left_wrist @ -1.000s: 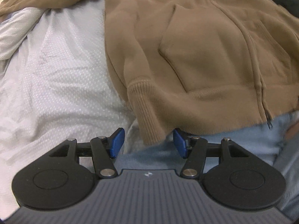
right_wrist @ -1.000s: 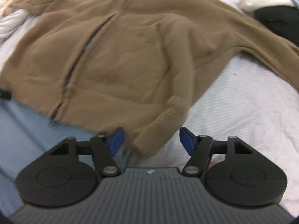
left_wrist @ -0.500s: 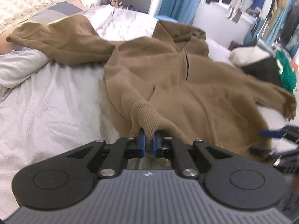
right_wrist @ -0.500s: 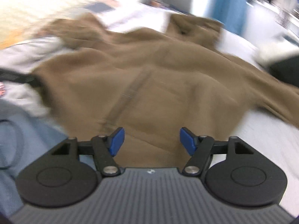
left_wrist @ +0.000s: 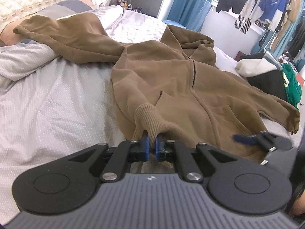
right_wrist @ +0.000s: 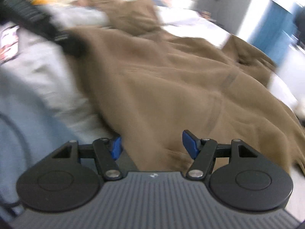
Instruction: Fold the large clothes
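bed (left_wrist: pixel 47 103) | left gripper (left_wrist: pixel 150 145) pinching hoodie (left_wrist: pixel 171 80) hem | right gripper (right_wrist: pixel 151 145) blurred, seemingly empty

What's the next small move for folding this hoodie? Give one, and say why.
Probably close the right gripper on the hem. The left gripper is already shut on the ribbed hem corner of the hoodie, while the right one is open with brown fabric lying between its jaws, unpinched.

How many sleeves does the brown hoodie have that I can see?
2. One sleeve stretches off to the far left over the bed; the other sleeve lies out to the right, its cuff near the bed's edge. None looks hidden.
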Demonstrator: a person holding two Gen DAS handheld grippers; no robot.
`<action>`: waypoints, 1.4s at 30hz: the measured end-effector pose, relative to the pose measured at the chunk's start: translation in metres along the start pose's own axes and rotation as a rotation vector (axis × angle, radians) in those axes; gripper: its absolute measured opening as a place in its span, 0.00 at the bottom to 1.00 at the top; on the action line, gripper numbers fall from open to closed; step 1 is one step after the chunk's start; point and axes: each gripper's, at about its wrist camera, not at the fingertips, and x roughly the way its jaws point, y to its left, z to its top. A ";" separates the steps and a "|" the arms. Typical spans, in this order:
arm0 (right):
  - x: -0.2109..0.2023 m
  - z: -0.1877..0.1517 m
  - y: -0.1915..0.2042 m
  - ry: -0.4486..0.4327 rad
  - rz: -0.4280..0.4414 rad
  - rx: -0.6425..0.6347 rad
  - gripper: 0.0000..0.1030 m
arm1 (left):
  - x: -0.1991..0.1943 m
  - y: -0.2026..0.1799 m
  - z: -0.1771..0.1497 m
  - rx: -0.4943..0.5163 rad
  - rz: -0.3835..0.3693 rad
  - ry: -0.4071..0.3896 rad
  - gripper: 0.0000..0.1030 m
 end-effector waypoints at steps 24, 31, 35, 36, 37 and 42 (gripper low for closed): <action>-0.008 -0.040 -0.178 0.309 -0.329 0.302 0.14 | -0.020 0.012 0.029 -0.146 -0.044 -0.109 0.06; -0.034 -0.048 -0.188 0.224 -0.142 0.427 0.12 | -0.017 0.017 0.031 -0.187 -0.054 -0.093 0.06; -0.053 -0.037 -0.148 0.130 -0.015 0.274 0.37 | -0.014 0.005 0.044 -0.170 -0.040 -0.127 0.06; -0.056 -0.034 -0.137 0.105 0.022 0.226 0.48 | -0.013 0.001 0.050 -0.165 -0.040 -0.139 0.06; -0.057 -0.031 -0.125 0.070 0.046 0.183 0.67 | -0.012 -0.005 0.057 -0.156 -0.033 -0.156 0.06; -0.023 -0.013 -0.071 0.063 0.075 -0.035 0.75 | -0.006 -0.026 0.090 -0.140 0.003 -0.244 0.06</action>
